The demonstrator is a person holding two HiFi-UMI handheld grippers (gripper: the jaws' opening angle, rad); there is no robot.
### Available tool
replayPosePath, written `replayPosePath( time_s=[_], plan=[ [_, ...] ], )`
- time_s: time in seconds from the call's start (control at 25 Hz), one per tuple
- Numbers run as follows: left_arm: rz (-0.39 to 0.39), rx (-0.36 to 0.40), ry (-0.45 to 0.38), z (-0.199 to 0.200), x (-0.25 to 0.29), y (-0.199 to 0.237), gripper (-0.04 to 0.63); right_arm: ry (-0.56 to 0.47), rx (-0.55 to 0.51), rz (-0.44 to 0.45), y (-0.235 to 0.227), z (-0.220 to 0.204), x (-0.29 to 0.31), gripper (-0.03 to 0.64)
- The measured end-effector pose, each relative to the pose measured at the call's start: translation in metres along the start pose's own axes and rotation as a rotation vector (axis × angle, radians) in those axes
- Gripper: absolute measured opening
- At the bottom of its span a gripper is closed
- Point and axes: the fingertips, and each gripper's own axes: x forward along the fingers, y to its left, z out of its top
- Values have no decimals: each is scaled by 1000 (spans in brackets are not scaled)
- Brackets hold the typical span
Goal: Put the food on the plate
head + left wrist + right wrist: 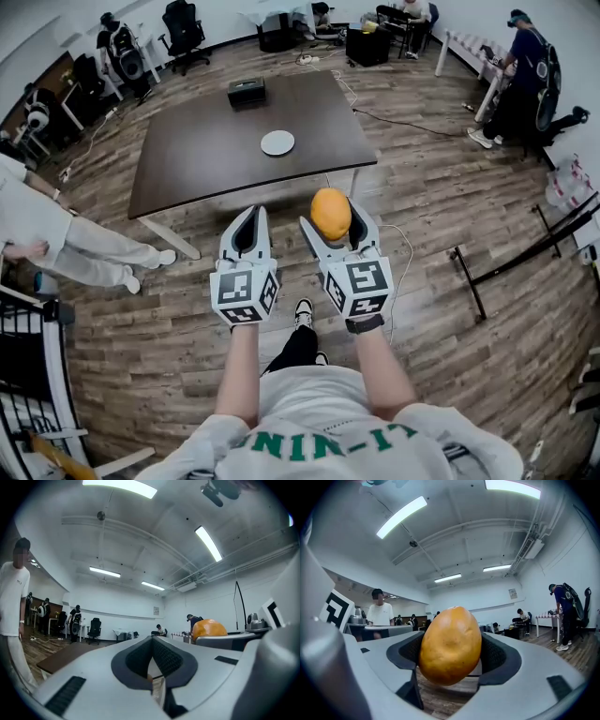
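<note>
An orange-yellow, egg-shaped piece of food (pixel 331 213) is clamped upright between the pads of my right gripper (pixel 330 219), held above the wooden floor. In the right gripper view the food (pixel 451 645) fills the gap between the two dark pads. My left gripper (pixel 249 221) hangs beside it, shut with nothing in it; in the left gripper view its pads (pixel 161 656) meet at the tip. The small white plate (pixel 277 142) lies on the dark brown table (pixel 187 159), well ahead of both grippers.
A black box (pixel 247 91) sits at the table's far edge. A person in white (pixel 56 234) stands at the left, another person (pixel 525 66) at the far right. A black metal frame (pixel 506 267) lies on the floor at the right. Office chairs stand at the back.
</note>
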Motion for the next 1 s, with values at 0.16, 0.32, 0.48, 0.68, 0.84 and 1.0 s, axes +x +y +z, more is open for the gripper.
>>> replayPosePath(
  time_s=[0.16,0.32,0.48,0.68,0.84,1.0],
  plan=[
    [-11,-1,7,-2,36,10,12,-4,15,-36,-18,1,35,359],
    [-20,-35,2,-5,79,35,12,6,26,30,-20,-1,83,359],
    [-9,-29,8,-10,126,62,12,28,20,24,-34,-4,136,359],
    [38,-3,43,-18,176,113,12,60,19,3,-43,-7,204,359],
    [37,16,53,-23,203,136,14,75,47,15,-47,-13,242,359],
    [29,-12,60,-31,230,150,14,131,87,52,-51,-27,278,359]
  ],
)
